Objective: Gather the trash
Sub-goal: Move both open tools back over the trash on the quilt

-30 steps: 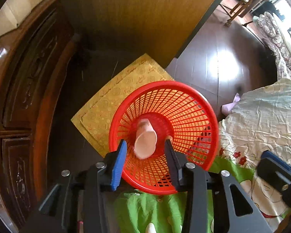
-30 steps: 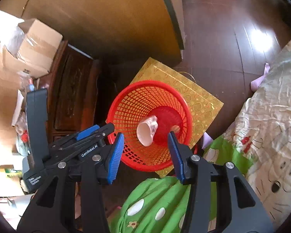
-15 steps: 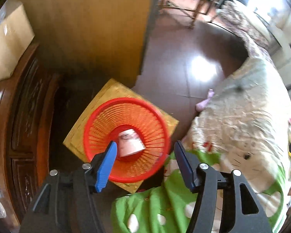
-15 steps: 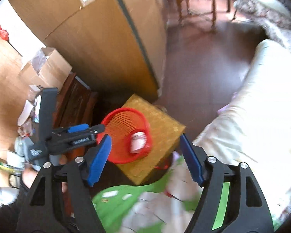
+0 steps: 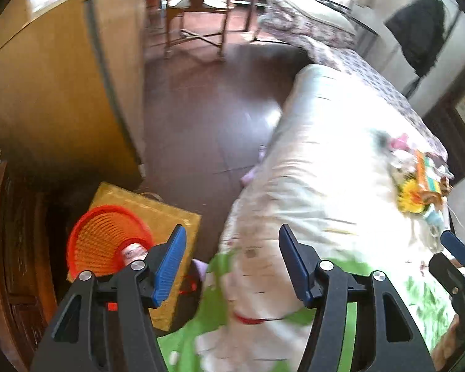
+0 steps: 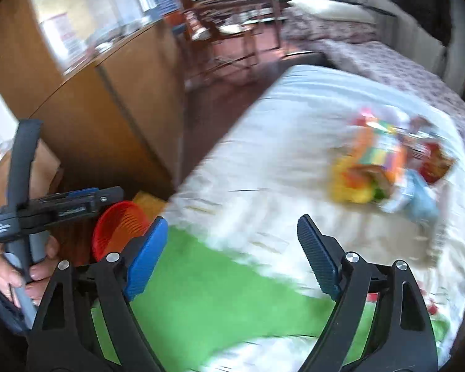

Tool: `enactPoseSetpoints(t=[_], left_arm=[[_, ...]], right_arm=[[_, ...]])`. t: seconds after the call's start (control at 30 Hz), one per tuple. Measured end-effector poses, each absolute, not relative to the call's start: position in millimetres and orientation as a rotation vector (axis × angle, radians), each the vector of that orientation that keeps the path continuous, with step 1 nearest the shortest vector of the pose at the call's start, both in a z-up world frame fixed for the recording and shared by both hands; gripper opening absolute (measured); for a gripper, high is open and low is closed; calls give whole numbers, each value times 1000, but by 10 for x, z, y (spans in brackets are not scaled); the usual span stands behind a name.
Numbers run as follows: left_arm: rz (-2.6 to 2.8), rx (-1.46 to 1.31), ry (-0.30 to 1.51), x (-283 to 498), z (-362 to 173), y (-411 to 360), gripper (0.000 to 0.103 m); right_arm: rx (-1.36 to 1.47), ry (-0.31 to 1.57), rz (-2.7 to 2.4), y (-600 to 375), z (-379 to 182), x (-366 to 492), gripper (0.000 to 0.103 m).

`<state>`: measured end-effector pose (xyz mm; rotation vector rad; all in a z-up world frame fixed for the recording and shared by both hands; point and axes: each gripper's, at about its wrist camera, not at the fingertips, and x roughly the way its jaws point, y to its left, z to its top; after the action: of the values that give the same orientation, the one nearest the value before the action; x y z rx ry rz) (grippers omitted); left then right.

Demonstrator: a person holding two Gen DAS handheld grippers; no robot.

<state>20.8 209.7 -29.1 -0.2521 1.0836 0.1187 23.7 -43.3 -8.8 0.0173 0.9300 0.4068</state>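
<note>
A red mesh basket (image 5: 107, 241) stands on the floor at the lower left with a paper cup (image 5: 132, 251) inside; it also shows in the right wrist view (image 6: 119, 228). A blurred pile of colourful wrappers (image 6: 387, 170) lies on the white bed cover, also seen in the left wrist view (image 5: 418, 186). My left gripper (image 5: 232, 263) is open and empty over the bed's edge. My right gripper (image 6: 232, 257) is open and empty over the bed, short of the wrappers.
The basket sits on a gold mat (image 5: 170, 217) beside a wooden cabinet (image 5: 46, 93). The bed cover (image 6: 294, 124) is white with a green patch (image 6: 201, 294). Dark floor (image 5: 201, 108) and chairs (image 5: 198, 15) lie beyond. My left gripper's body (image 6: 46, 210) shows at the left.
Both grippers have swung up and to the right, away from the basket and toward the bed. The cup stays in the basket. Both jaws have opened wider.
</note>
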Motion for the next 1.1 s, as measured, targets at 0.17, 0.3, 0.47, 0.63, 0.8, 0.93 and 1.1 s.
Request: enactPoseSetpoints(t=[0.17,0.3,0.47,0.63,0.8,0.93,1.1], left_arm=[[37,-177,1084,399,-223,1471,66],[-22,-122,1085,536,-223,1043,70],[-97,-48,1088,679,-280,569,70],[-143,3,1099,863,-346,226,70],[-170,23,1103,1018,-380,28,70],[-183,28,1102,1111,-379,-13,70],[-199,34,1109,1193,-459,-112,71]], right_arm=[[96,906,271,-1112,-122,249,83],[174,898,156,-1644,-172,261,83],[257,907,22,-2140,-288,354,83],[341,937,-45,-2376,-439,610,82],[380,989,-49,-2464,-697,822,74],[417,1041,-47,-2514,-893,912,64],[424,1090,-55,-2556,-1032,940,44]])
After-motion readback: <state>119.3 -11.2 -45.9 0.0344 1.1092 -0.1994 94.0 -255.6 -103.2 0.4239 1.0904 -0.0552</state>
